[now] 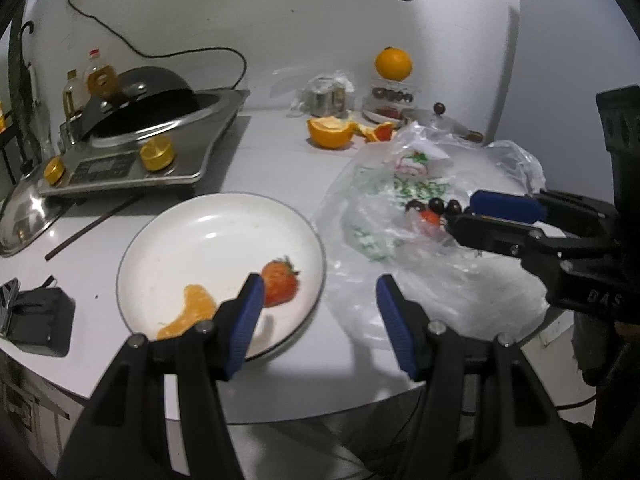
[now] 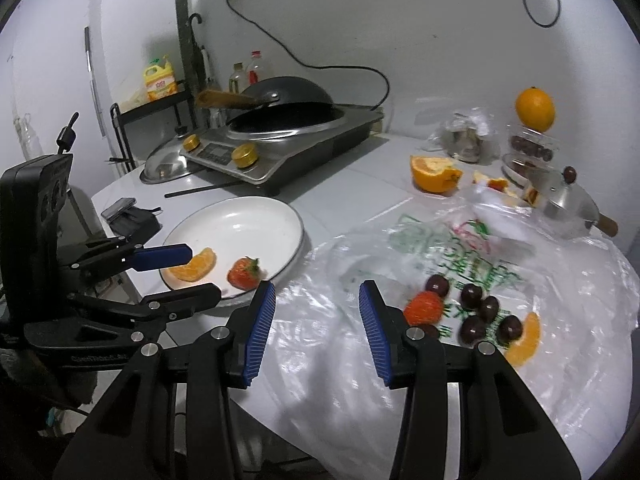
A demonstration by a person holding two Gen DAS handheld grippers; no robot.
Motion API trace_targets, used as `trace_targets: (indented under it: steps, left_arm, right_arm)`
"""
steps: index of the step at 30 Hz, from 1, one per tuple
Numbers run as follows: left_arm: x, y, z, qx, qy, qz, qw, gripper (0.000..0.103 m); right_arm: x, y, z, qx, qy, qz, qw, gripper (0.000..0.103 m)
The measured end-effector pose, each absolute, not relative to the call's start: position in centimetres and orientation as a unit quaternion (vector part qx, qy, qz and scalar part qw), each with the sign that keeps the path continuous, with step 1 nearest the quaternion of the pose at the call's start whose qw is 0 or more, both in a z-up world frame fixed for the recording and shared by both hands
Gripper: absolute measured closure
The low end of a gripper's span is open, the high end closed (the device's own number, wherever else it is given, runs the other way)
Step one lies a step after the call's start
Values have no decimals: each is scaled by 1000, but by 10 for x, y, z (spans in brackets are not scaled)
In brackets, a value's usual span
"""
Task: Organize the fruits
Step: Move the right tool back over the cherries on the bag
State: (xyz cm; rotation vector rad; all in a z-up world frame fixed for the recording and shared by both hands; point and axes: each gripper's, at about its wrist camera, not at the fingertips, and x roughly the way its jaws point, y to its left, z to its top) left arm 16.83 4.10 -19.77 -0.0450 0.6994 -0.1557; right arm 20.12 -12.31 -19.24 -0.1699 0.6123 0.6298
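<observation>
A white plate (image 1: 208, 232) holds a strawberry (image 1: 280, 282) and an orange segment (image 1: 192, 312); the plate also shows in the right wrist view (image 2: 240, 220). My left gripper (image 1: 320, 294) is open and empty over the plate's right edge. My right gripper (image 2: 316, 300) is open and empty above a clear plastic bag (image 2: 520, 360). On the bag lie a second strawberry (image 2: 424, 307), several dark cherries (image 2: 472, 296) and an orange segment (image 2: 526, 340), to the right of the right gripper.
An induction cooker with a black wok (image 1: 152, 136) stands at the back left, a steel lid (image 1: 24, 212) beside it. A cut orange half (image 1: 330, 130), a whole orange on a container (image 1: 393, 63) and a small pot (image 2: 560, 196) stand at the back. A black device (image 1: 38, 320) lies near the table's front-left edge.
</observation>
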Motion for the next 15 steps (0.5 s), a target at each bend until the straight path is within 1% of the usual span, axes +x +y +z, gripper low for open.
trace_targets:
  steps: [9,15]
  left_arm:
    - [176,10,-192,-8,343,-93,935,43]
    - [180,-5,-187,-5,334,-105,937,43]
  right_arm:
    - [208,-160,-195,-66,295,283,910,58]
    - [218,-176,-205,-61,305,269,911,62]
